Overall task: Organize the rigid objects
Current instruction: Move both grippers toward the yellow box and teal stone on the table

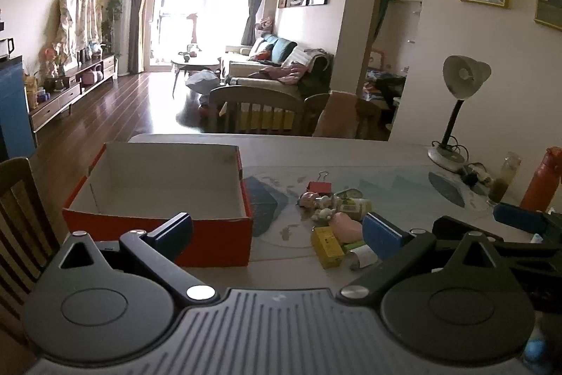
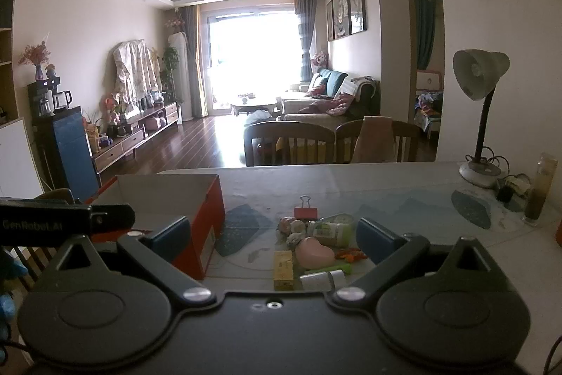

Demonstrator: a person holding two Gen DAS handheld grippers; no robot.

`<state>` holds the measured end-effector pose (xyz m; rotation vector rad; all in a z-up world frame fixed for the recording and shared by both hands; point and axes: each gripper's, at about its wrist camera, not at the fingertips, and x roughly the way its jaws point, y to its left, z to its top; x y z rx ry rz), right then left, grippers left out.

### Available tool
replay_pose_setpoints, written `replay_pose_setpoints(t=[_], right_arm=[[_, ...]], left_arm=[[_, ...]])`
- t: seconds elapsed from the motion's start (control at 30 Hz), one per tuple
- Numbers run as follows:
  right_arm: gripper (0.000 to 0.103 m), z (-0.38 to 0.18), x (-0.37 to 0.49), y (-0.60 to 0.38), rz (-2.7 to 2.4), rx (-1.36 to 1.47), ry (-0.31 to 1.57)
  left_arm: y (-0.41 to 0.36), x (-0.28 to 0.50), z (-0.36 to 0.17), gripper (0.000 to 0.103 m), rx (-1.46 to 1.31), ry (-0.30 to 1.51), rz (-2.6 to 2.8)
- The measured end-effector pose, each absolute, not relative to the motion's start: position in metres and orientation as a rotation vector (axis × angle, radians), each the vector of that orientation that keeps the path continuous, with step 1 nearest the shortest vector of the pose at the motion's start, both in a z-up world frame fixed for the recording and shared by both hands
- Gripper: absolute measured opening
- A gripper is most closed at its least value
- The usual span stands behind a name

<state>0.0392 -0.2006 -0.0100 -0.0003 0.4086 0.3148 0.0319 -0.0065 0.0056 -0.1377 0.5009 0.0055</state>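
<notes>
An open red cardboard box (image 1: 158, 227) (image 2: 207, 217) with a white inside stands on the table at the left. To its right lies a small heap: a red binder clip (image 1: 319, 187) (image 2: 305, 211), a pink heart-shaped case (image 1: 346, 225) (image 2: 314, 252), a yellow carton (image 1: 326, 246) (image 2: 282, 269), a green-labelled jar (image 1: 351, 202) (image 2: 330, 227) and little figurines (image 1: 316, 202). My left gripper (image 1: 277, 231) is open, its fingers straddling the box's near right corner. My right gripper (image 2: 274, 238) is open, short of the heap, nothing between its fingers.
A desk lamp (image 1: 456, 108) (image 2: 481, 115) stands at the table's far right, with a glass bottle (image 2: 539, 188) and an orange bottle (image 1: 541, 181) nearby. Wooden chairs (image 2: 291, 143) line the far edge. The right gripper's body (image 1: 520, 234) shows at the left wrist view's right.
</notes>
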Motion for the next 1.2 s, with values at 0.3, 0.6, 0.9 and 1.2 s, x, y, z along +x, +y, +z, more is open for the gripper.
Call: replay_pose_setpoints(t=[0.3, 0.6, 0.9, 1.2], right_arm=[[0.098, -0.004, 0.035, -0.206, 0.306, 0.003, 0.405], [0.098, -0.009, 0.041, -0.218, 0.298, -0.007, 0.441], [0.087, -0.055, 0.084, -0.237, 0.311, -0.084, 0.565], [0.077, -0.102, 0.130, -0.244, 0.435, -0.189, 0.684]], left_arm=[[-0.013, 0.032, 0.010, 0.103, -0.135, 0.485, -0.009], [-0.026, 0.048, 0.001, 0.103, -0.129, 0.526, -0.025], [-0.047, 0.094, -0.029, 0.103, -0.110, 0.620, -0.036], [-0.071, 0.160, -0.068, 0.103, -0.092, 0.724, -0.006]])
